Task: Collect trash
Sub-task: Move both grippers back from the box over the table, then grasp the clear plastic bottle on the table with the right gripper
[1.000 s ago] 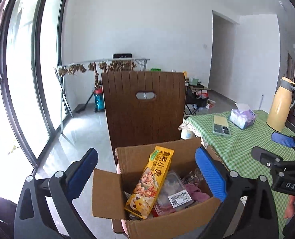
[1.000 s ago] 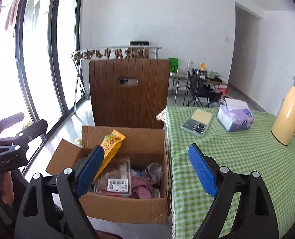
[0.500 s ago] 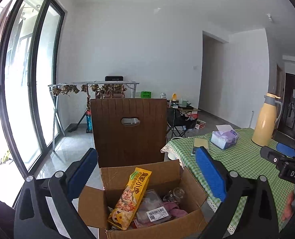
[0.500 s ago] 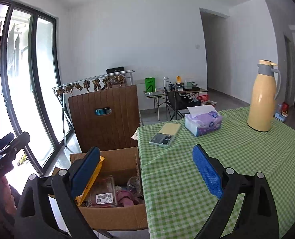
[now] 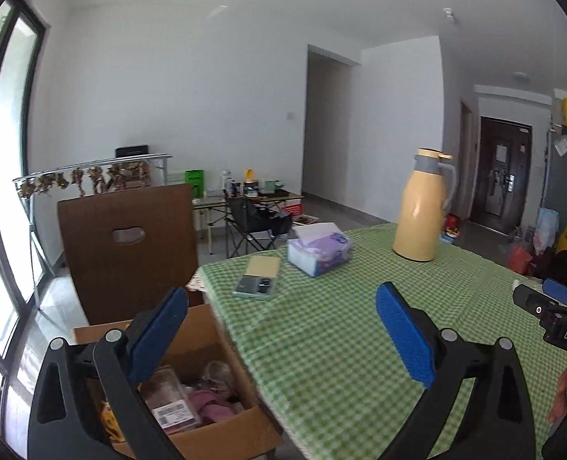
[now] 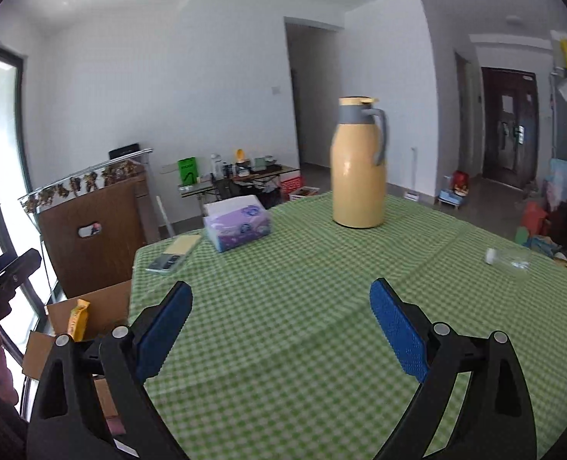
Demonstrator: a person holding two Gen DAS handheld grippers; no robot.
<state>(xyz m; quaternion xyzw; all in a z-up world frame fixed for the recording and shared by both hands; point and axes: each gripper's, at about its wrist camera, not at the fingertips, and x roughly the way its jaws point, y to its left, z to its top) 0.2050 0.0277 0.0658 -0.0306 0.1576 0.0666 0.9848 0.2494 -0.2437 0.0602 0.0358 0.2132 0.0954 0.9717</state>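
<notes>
The table (image 6: 321, 306), under a green checked cloth, fills most of both views. The cardboard box (image 5: 206, 345) of collected trash stands at the table's left edge, in front of a brown chair back (image 5: 130, 237). The left gripper (image 5: 281, 339) hangs over that corner with its blue pads spread wide and nothing between them, its left finger above the box and its right finger above the cloth. The right gripper (image 6: 279, 331) is likewise spread wide and empty, held over bare cloth.

On the table stand a yellow thermos jug (image 6: 358, 168), a purple tissue box (image 6: 239, 226) and a phone (image 6: 166, 262) lying flat near the left edge.

Only the right wrist view shows a small clear bottle (image 6: 509, 258) on the cloth, well apart from the right gripper, ahead and to its right, near the table's far right edge. It lies on its side, its long axis running roughly left to right, white cap toward the left.

Only the left wrist view looks down into the box: a labelled clear tray (image 5: 172, 406) and something pink (image 5: 210, 402) lie inside. The right wrist view catches just the tip of a yellow snack packet (image 6: 78, 320) standing up from it.
</notes>
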